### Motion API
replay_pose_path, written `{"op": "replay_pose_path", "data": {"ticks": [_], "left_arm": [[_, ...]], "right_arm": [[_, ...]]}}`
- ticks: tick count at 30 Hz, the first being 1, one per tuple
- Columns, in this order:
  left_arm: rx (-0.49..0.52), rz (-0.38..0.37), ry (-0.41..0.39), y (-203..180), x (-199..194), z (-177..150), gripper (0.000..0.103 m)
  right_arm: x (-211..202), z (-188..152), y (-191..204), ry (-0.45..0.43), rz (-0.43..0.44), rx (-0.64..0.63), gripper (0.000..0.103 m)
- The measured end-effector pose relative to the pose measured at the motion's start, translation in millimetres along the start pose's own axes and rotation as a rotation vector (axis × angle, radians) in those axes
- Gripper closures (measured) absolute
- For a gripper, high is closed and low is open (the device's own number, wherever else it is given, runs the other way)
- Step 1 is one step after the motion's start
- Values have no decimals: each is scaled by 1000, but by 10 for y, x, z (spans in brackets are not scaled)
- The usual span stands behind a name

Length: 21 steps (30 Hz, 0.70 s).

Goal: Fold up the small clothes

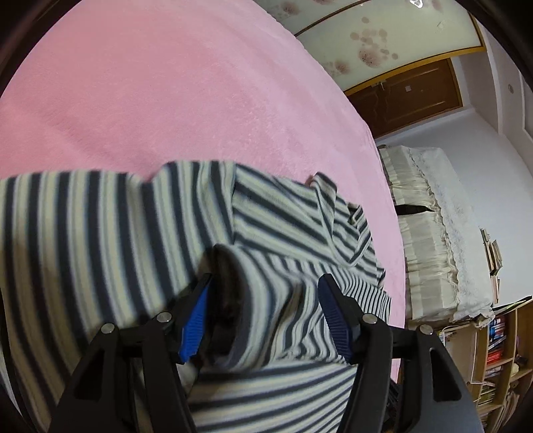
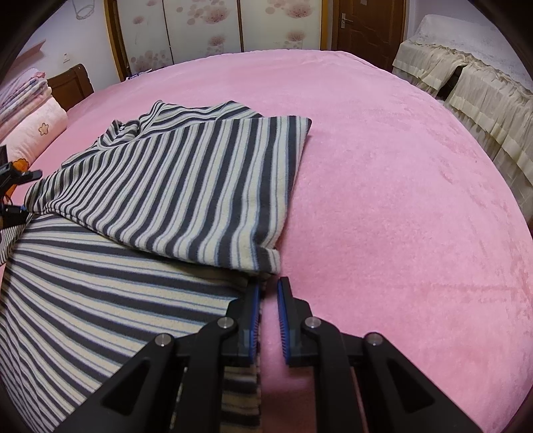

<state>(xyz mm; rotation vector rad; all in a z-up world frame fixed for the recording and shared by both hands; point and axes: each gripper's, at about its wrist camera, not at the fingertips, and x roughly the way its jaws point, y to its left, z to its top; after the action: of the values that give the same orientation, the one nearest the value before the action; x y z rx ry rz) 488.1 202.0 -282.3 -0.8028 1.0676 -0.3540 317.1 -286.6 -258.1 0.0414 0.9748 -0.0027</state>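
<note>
A dark-and-cream striped top lies on the pink bed cover, with one part folded over the rest. In the left wrist view the same top fills the foreground, blurred. A sleeve cuff stands up between the jaws of my left gripper, which are wide apart and not pressing on it. My right gripper is nearly shut, leaving a thin slit through which only pink cover shows. It sits just short of the folded corner, at the top's right edge. Black parts of the left gripper show at the far left.
The bed cover stretches far beyond the top. Cream-draped furniture stands off the bed's right side, with a bookshelf near it. Folded bedding and a pillow lie at the headboard end. A flowered wardrobe and a brown door stand behind.
</note>
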Motion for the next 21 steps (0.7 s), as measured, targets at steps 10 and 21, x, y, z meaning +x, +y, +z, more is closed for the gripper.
{"op": "replay_pose_path", "data": {"ticks": [10,21], "left_arm": [[203,119,9,-418,171,119,95],[289,367,-287,-590,-221,-16,99]], "right_arm": [[-39,59,-108,25,16,42,92],[-110,24,-207,12,12,86,92]]}}
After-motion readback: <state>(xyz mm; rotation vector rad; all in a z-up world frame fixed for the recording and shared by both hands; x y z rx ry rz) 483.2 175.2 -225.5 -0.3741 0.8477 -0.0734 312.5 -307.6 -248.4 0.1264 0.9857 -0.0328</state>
